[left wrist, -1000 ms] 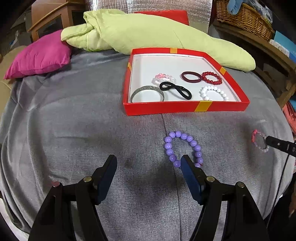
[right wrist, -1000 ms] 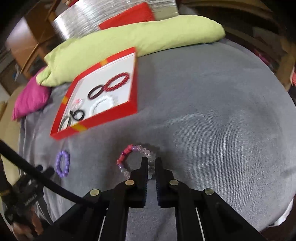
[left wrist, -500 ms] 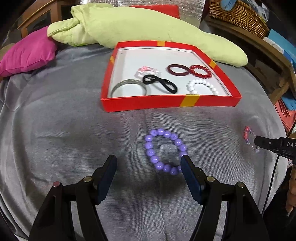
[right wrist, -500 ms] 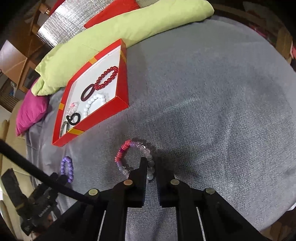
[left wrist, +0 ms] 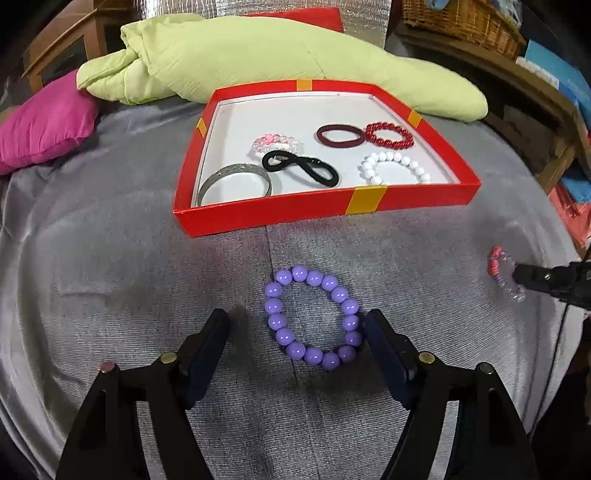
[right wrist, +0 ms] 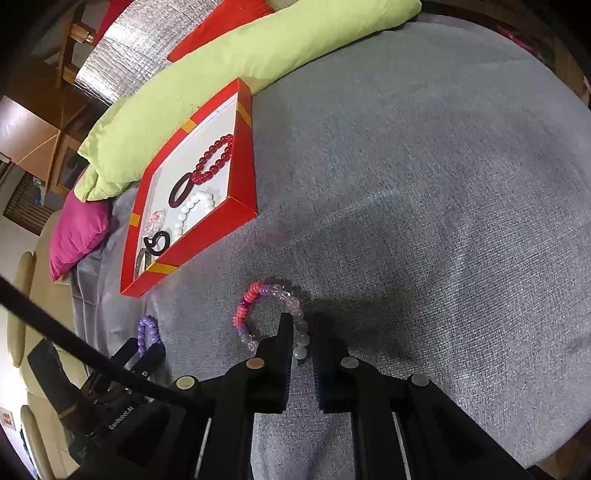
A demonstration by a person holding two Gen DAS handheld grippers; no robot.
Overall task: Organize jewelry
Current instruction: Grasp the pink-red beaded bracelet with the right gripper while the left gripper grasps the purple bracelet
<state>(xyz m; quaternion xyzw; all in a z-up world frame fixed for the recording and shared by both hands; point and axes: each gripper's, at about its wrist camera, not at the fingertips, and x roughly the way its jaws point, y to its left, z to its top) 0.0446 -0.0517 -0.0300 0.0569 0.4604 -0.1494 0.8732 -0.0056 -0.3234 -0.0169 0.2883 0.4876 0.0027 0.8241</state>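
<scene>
Writing: on the left gripper's body, low in my right wrist view, I read small white letters, roughly "GenRobot.AI"; I can't make out the rest.
Left gripper (left wrist: 297, 328): I see its fingers spread wide, low over the grey cloth (left wrist: 110, 280), with the purple bead bracelet (left wrist: 314, 317) lying flat between them, its right side just beside the right finger.
Right gripper (right wrist: 300, 325): fingers nearly together, pinching the clear beads of the pink-and-clear bracelet (right wrist: 271, 314), which lies on the cloth.
Red tray (left wrist: 325, 210): beyond both bracelets; I count a silver bangle (left wrist: 234, 182), black hair tie (left wrist: 301, 168), pink bead ring (left wrist: 275, 143), maroon band (left wrist: 340, 136), red bead bracelet (left wrist: 389, 134) and white bead bracelet (left wrist: 395, 168).
Around: green pillow (left wrist: 258, 59) behind the tray, magenta cushion (left wrist: 40, 122) at left, wicker basket (left wrist: 461, 18).
In the way: a black cable (right wrist: 74, 347) crosses my right view.
Cut off: in my left view the right gripper's body runs off the right edge.
</scene>
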